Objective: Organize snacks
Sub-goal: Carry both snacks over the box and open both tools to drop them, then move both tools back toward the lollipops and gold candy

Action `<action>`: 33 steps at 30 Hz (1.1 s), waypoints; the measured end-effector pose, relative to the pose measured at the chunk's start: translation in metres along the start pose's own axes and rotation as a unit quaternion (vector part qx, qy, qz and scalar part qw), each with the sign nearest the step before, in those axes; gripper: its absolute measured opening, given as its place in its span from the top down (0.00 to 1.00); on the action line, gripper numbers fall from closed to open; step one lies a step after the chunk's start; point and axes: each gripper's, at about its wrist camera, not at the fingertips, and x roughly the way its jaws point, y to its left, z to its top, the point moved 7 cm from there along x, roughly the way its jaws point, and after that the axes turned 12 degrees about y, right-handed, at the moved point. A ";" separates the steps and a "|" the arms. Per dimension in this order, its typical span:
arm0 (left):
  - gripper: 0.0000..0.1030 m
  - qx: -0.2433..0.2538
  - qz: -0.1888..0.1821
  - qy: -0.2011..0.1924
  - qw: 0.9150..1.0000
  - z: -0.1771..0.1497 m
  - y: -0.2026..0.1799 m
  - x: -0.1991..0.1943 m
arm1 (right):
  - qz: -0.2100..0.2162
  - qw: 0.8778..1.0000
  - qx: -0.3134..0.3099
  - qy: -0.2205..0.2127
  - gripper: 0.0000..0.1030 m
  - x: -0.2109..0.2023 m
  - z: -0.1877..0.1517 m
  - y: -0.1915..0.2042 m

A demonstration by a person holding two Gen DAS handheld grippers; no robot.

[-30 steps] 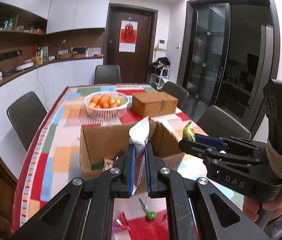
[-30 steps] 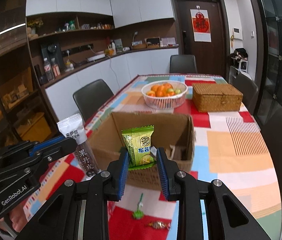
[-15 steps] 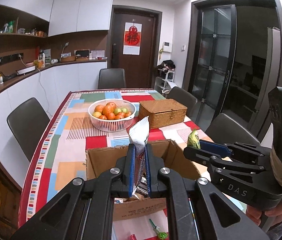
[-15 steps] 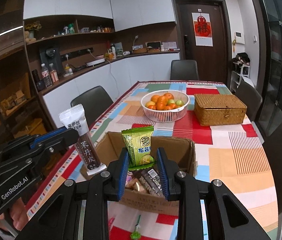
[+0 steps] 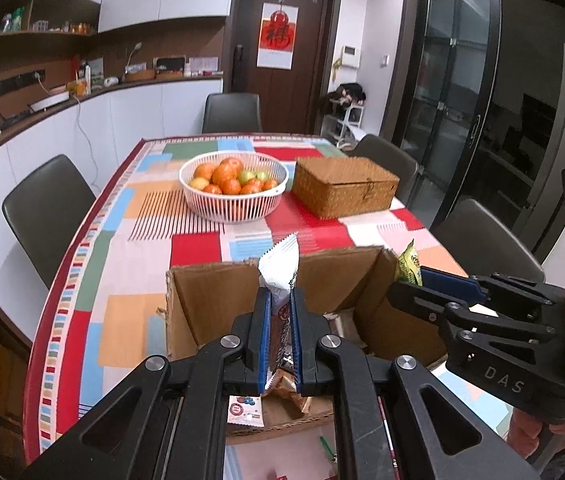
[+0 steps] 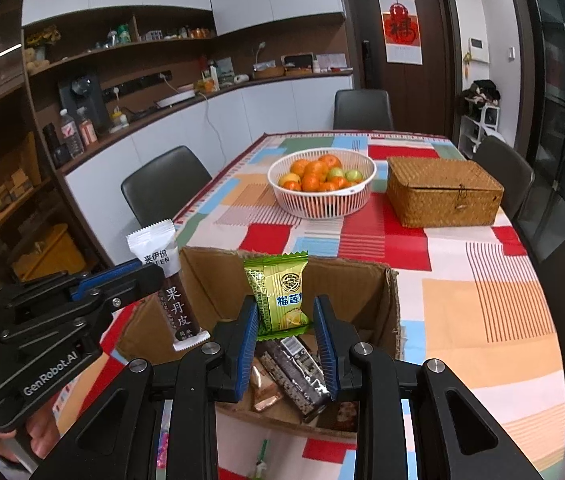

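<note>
An open cardboard box (image 5: 218, 300) sits on the patchwork tablecloth and holds several snack packets (image 6: 294, 372). My left gripper (image 5: 280, 336) is shut on a white and brown fruit-leather bar (image 5: 280, 268), held upright over the box's near side; the bar also shows in the right wrist view (image 6: 170, 280). My right gripper (image 6: 286, 340) is shut on a green durian snack packet (image 6: 278, 292), held upright above the box (image 6: 362, 292). The green packet's top edge shows in the left wrist view (image 5: 408, 264).
A white basket of oranges (image 5: 234, 188) and a wicker box (image 5: 344, 186) stand further back on the table. Dark chairs (image 5: 46, 208) surround it. Small candies (image 6: 260, 462) lie on the cloth in front of the box.
Both grippers have risen and moved forward with their snacks, from in front of the box to above its opening, so the box's inside has come into view.
</note>
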 end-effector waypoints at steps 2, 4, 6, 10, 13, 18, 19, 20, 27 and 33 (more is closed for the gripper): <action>0.90 -0.002 -0.002 0.009 1.000 -0.001 0.001 0.006 | -0.001 1.000 -0.001 0.008 0.72 0.007 -0.001 -0.001; 0.89 -0.001 -0.002 0.019 1.000 -0.003 0.003 0.013 | 0.000 1.000 -0.001 0.016 0.72 0.013 -0.003 -0.001; 0.86 0.003 0.000 0.030 1.000 -0.005 0.004 0.019 | 0.003 1.000 0.000 0.023 0.71 0.019 -0.004 -0.001; 0.54 0.002 0.021 0.020 1.000 -0.011 0.005 0.010 | -0.007 0.999 0.011 0.038 0.47 0.027 -0.012 -0.005; 0.53 0.024 0.039 0.008 0.999 -0.019 -0.002 -0.004 | -0.023 0.999 0.020 0.024 0.47 0.019 -0.019 -0.011; 0.48 0.043 0.051 -0.008 0.998 -0.036 -0.013 -0.029 | -0.037 0.999 0.012 0.002 0.47 -0.007 -0.034 -0.010; 0.48 0.045 0.049 -0.010 0.998 -0.038 -0.015 -0.033 | -0.041 0.999 0.008 0.000 0.47 -0.011 -0.036 -0.009; 0.46 0.048 0.048 -0.013 0.998 -0.042 -0.018 -0.038 | -0.046 0.999 0.002 -0.005 0.47 -0.017 -0.040 -0.007; 0.45 0.066 0.040 -0.014 0.997 -0.070 -0.038 -0.055 | -0.050 0.999 -0.014 -0.011 0.45 -0.045 -0.066 0.000; 0.45 0.077 0.031 0.008 0.997 -0.099 -0.051 -0.051 | -0.055 0.998 -0.024 0.007 0.45 -0.050 -0.097 0.000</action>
